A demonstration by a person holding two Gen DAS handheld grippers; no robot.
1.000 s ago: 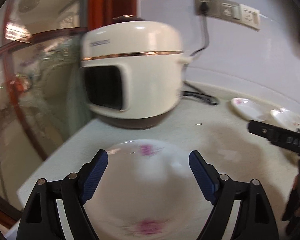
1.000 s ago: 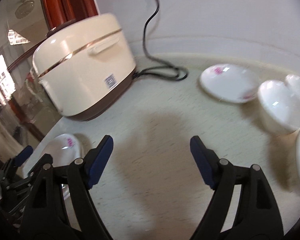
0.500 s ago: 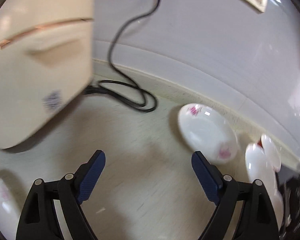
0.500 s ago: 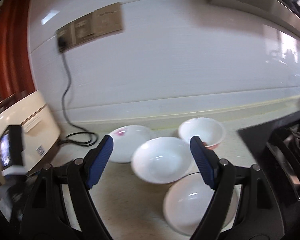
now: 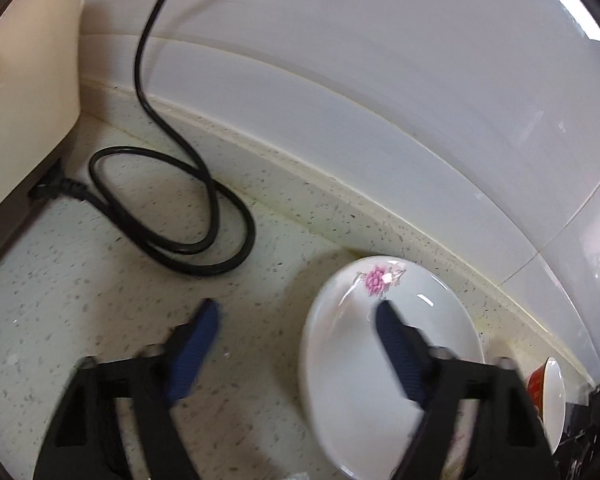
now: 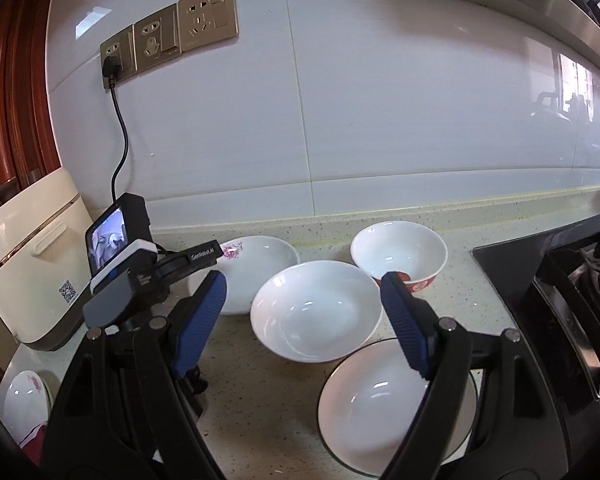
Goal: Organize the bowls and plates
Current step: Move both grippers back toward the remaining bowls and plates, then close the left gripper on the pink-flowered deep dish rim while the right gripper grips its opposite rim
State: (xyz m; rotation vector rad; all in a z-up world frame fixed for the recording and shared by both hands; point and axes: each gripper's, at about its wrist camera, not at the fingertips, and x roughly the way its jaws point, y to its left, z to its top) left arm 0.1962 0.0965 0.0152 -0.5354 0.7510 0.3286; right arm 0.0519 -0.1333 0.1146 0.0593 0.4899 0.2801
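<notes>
The left claw [image 5: 296, 344] had come over the flowered plate [image 5: 380, 360], which lay flat on the speckled counter [image 5: 260, 216] close to the wall, a little way right of the coiled black cord [image 5: 172, 208]. Its jaws had just been closing, yet they were still parted: one blue pad hung over the plate's well and the other over bare counter to the left, so the near rim sat between them and neither pad looked pressed on it. The step in hand appeared to be the pickup of this plate.

From the right wrist view, the right claw [image 6: 300, 316] stood spread wide and empty above the cluster of dishes. The same flowered plate [image 6: 260, 256] sat at the back left, a white bowl [image 6: 316, 312] just in front of it, a red-banded bowl [image 6: 400, 252] behind to the right, and a dark-rimmed bowl [image 6: 380, 404] nearest the camera. Another flowered dish [image 6: 20, 404] rested apart at the far left, in front of the cream rice cooker [image 6: 32, 256].

The next move likely called for lowering the left claw until the rim sat squarely between the pads, then pinching firmly, since glazed china would slip easily. Lifting it clear toward the lone dish on the left seemed the probable aim, with care near the cord.
</notes>
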